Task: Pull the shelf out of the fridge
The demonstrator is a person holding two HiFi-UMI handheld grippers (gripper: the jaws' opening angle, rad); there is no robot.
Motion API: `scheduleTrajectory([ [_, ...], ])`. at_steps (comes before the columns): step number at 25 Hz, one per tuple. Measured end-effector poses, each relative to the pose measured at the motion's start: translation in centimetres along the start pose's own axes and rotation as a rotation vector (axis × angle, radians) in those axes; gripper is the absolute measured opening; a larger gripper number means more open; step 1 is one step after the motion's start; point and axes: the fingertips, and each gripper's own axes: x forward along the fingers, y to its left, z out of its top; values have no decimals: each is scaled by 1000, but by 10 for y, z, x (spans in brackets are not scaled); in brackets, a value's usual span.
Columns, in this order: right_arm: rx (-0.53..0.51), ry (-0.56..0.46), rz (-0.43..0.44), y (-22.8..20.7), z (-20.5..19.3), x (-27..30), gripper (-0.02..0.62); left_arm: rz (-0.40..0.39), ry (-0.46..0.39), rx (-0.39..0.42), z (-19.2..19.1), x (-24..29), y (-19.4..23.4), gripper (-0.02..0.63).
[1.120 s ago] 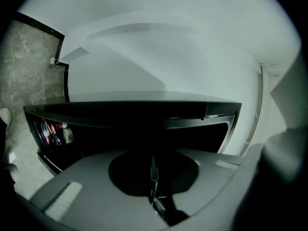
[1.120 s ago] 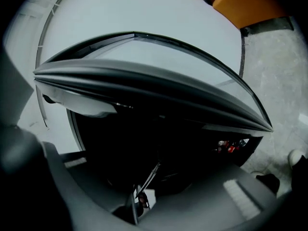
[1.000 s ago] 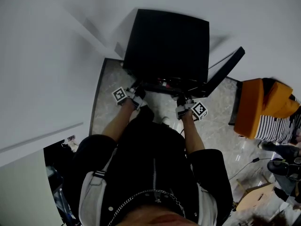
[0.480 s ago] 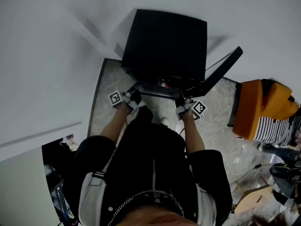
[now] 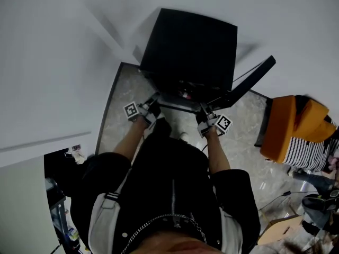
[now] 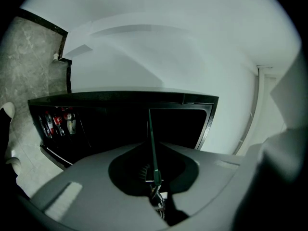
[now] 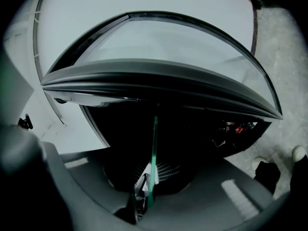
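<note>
The left gripper (image 5: 153,102) is clamped on the front edge of the shelf (image 5: 180,104). In the left gripper view its grey, smooth-moulded jaws meet on a thin, green-tinted glass edge (image 6: 152,143) that runs straight from them into the dark cabinet. The right gripper (image 5: 204,111) grasps the same pane near its other front corner. Its jaws have just been moving, closing in and then easing a touch, and the right gripper view shows the glass edge (image 7: 154,148) pinched between them. Both grippers point level at the fridge (image 5: 190,46), their square-marked cubes turned up toward the head camera.

The shelf is a flat rectangular sheet whose front strip sticks out of the fridge opening between the two grippers, while the rest sits inside. The fridge is a small, boxy, matt black cabinet standing against plain white walls. Its door (image 5: 251,81) is swung open at the right, a dark rounded frame around a clear pane (image 7: 159,47). Small red-labelled containers (image 6: 57,121) stand in the shadowed interior. Below lies a grey, veined stone floor (image 5: 122,105) with a dark border. Off to the right sits a bulky orange fabric shape (image 5: 288,120).
</note>
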Motion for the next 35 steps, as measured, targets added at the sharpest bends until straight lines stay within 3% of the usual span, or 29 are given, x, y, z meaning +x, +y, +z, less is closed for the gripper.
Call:
scheduleTrajectory([
  [30,-83,102,67,37,-32,-45,25,-36,-103,46,-52,-61,-34,23],
  [35,-60,101,73,39,-39,-52,23,-32,-110,53,-57,-69,-35,23],
])
